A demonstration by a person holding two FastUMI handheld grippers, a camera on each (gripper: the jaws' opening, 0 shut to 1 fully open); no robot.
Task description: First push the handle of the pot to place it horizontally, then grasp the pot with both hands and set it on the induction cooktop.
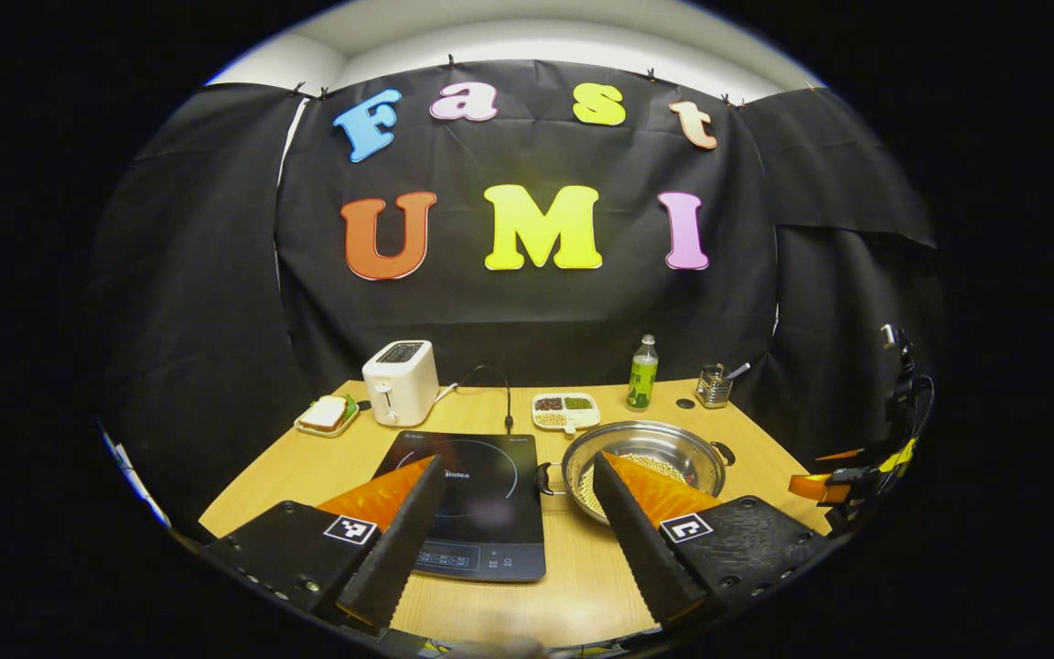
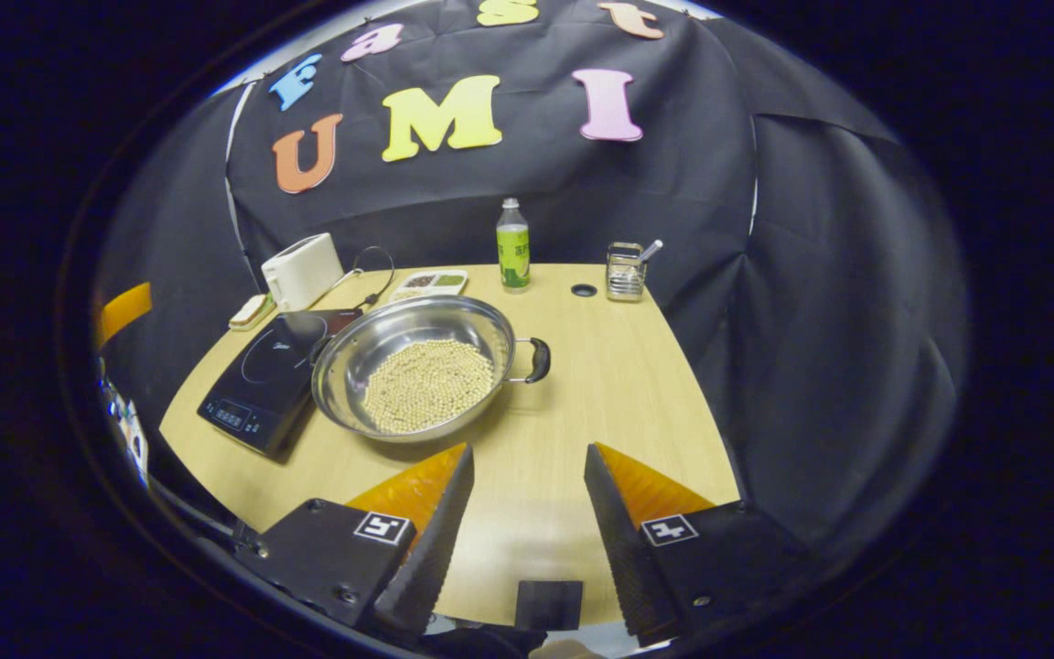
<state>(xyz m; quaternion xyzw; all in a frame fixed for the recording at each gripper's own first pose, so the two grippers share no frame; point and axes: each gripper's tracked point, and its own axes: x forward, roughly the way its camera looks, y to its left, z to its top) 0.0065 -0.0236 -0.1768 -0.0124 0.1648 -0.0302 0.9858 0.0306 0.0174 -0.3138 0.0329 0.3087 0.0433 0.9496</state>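
Note:
A steel pot (image 1: 673, 450) (image 2: 417, 366) holding pale beans stands on the wooden table (image 1: 573, 558), just right of the black induction cooktop (image 1: 477, 503) (image 2: 262, 375). One black side handle (image 1: 545, 478) touches the cooktop's edge; the other handle (image 1: 724, 451) (image 2: 538, 359) points to the far right. My left gripper (image 1: 518, 462) hovers open above the table's front edge, between cooktop and pot, holding nothing. My right gripper (image 2: 529, 453) is open and empty too, short of the pot's near right side. The right gripper (image 1: 856, 476) also shows off the table's right edge in the left gripper view.
Along the back stand a white toaster (image 1: 401, 382) (image 2: 300, 270), a sandwich plate (image 1: 326, 415), a divided snack dish (image 1: 565, 411) (image 2: 431, 284), a green bottle (image 1: 642, 373) (image 2: 513, 235) and a metal utensil holder (image 1: 715, 386) (image 2: 626, 272). Bare table (image 2: 618, 384) lies right of the pot.

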